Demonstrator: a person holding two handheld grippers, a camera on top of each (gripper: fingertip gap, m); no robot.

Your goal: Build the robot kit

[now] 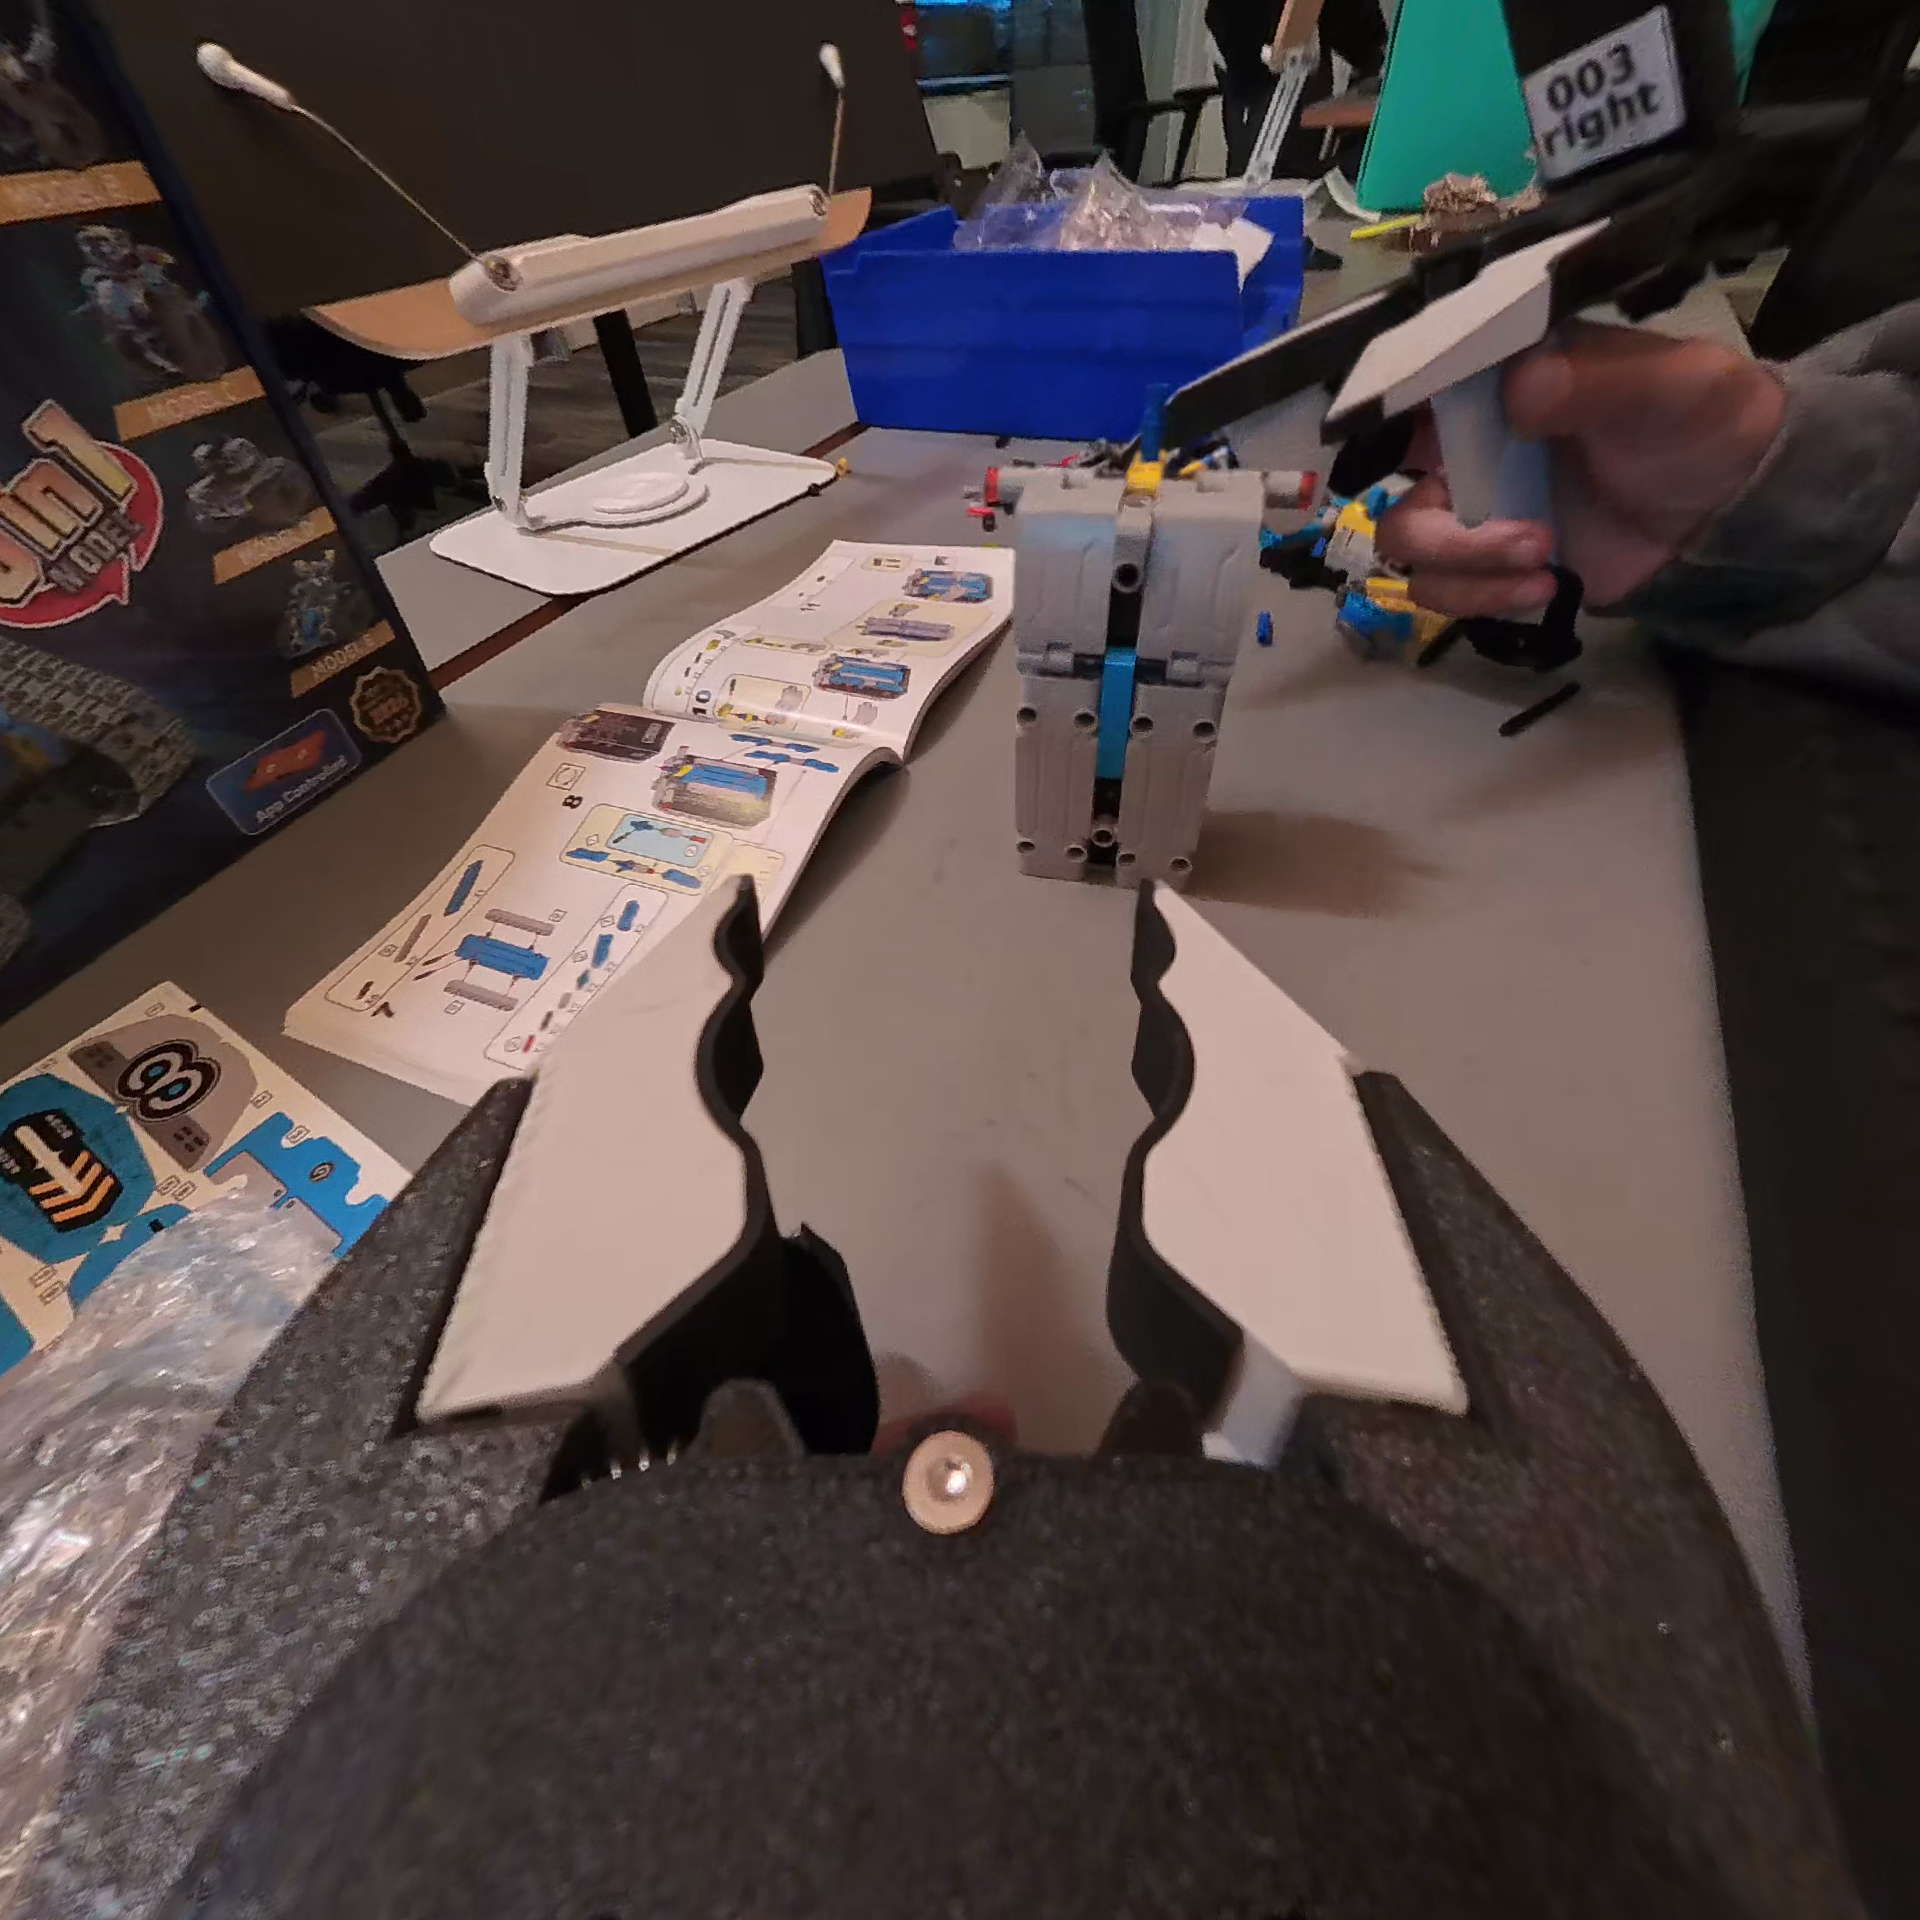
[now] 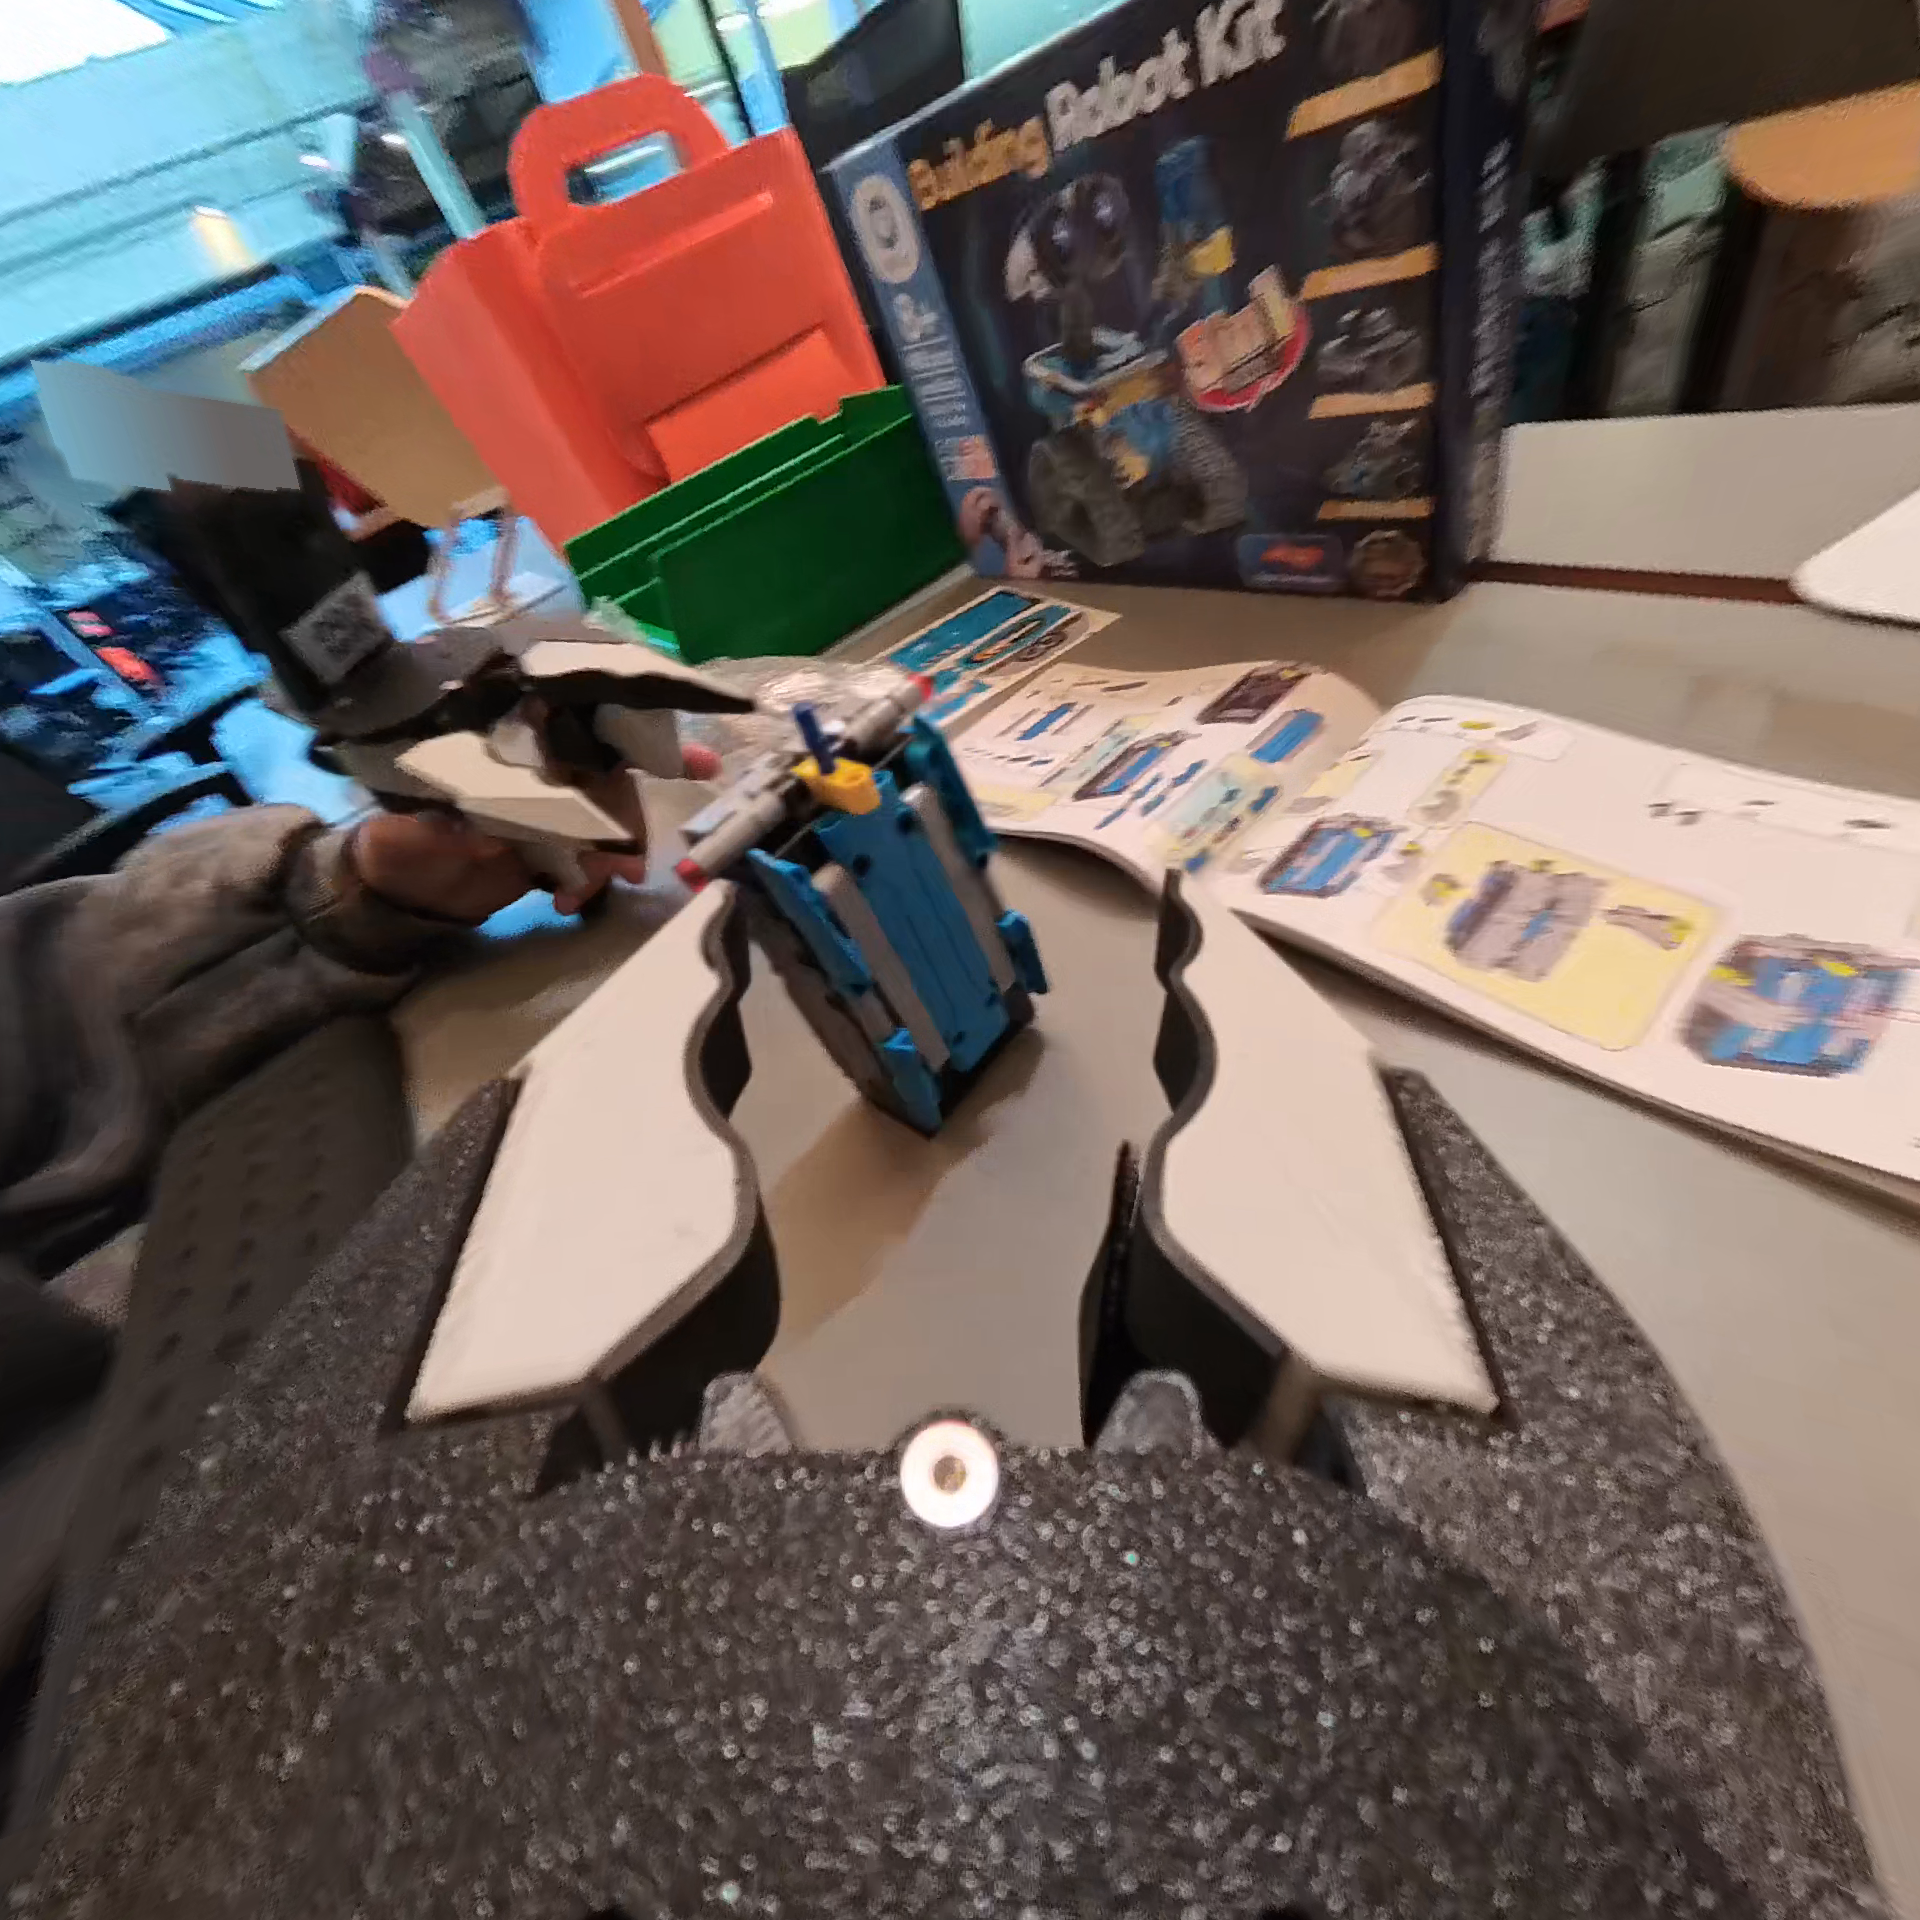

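With both my grippers spread & empty, L gripper (image 1: 940, 899) faces the upright block model (image 1: 1127, 675) mid-table (image 1: 935, 1039); R gripper (image 2: 940, 899) straddles it.

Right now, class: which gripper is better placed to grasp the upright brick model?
Probably the right gripper: open, and the grey and blue brick model stands between its fingertips. The left gripper, also open, points at the model from just short of it.

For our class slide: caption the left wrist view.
Open left claw faces an upright grey-and-blue brick model beside an open instruction booklet.
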